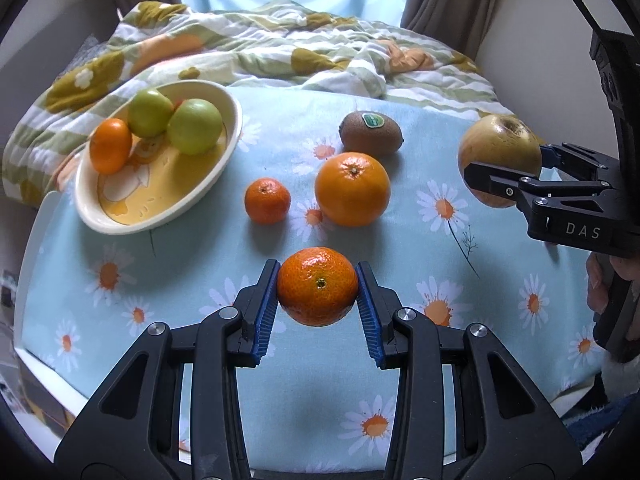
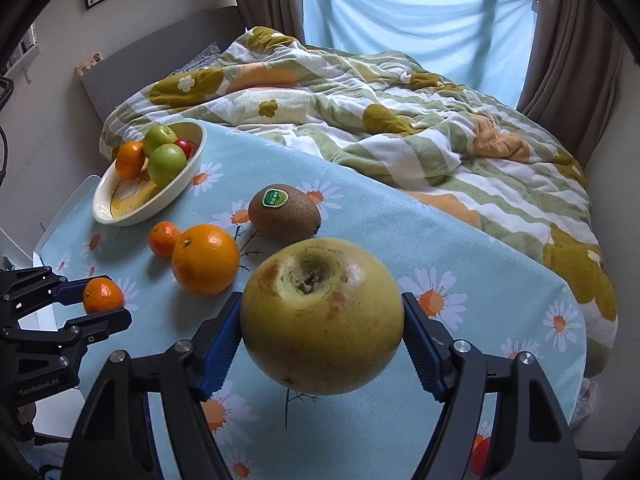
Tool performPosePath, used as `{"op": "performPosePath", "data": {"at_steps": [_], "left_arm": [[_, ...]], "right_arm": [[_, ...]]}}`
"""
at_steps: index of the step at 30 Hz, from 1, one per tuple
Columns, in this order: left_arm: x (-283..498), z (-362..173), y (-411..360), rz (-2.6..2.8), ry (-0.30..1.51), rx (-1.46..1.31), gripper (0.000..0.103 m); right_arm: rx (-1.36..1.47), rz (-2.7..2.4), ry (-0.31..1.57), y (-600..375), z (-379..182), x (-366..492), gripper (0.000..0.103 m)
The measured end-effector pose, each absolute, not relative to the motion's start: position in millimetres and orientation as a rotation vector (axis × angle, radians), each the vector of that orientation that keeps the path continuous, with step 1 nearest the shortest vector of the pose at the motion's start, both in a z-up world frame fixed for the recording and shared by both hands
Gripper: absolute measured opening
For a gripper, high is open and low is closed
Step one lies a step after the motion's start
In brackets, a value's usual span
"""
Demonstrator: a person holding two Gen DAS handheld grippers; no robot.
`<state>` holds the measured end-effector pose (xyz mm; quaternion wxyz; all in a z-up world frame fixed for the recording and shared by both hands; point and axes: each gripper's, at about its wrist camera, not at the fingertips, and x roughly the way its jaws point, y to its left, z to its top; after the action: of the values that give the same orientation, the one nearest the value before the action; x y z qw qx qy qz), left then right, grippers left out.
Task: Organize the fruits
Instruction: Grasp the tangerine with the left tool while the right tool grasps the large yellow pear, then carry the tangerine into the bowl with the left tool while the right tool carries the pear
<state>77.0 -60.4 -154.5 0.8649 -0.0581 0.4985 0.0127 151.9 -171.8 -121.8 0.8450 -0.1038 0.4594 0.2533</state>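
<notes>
Here, the left gripper (image 1: 317, 286) is clamping a mandarin (image 1: 317, 286) at lower centre while the right gripper (image 2: 322, 320) is clamping a yellow apple (image 2: 322, 320); both apparently need carrying to the bowl (image 1: 230, 136), upper left

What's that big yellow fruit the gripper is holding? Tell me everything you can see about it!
The big yellow fruit is round, with dull yellow-green skin, maybe an apple or a pear. A deep brownish dimple on top faces the camera, with rusty brown marks and a pale patch around it. The right gripper clamps it, one blue ribbed pad pressing each side. It hangs in the air above the daisy tablecloth, touching nothing else. The kiwi lies on the cloth beyond it.
</notes>
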Motion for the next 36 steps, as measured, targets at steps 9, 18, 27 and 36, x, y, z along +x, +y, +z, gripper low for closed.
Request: {"op": "performPosePath", "data": {"at_steps": [9,18,27,36], "left_arm": [[68,-120,-18,0.055,0.956,-0.135,0.044],[74,-98,45,0.032,0.931,-0.114,0.044],[91,-104,103,-0.045,0.961,-0.089,0.044],[114,-137,140,-0.154,1.013,-0.058,0.044]], "right_arm": [[-0.230,0.554,0.931,-140,-82,136,0.071],[-0.168,0.513,0.921,-92,-57,128,0.071],[-0.120,0.458,0.923,-38,-51,125,0.071],[-0.057,0.365,0.952,1,-65,125,0.071]]}}
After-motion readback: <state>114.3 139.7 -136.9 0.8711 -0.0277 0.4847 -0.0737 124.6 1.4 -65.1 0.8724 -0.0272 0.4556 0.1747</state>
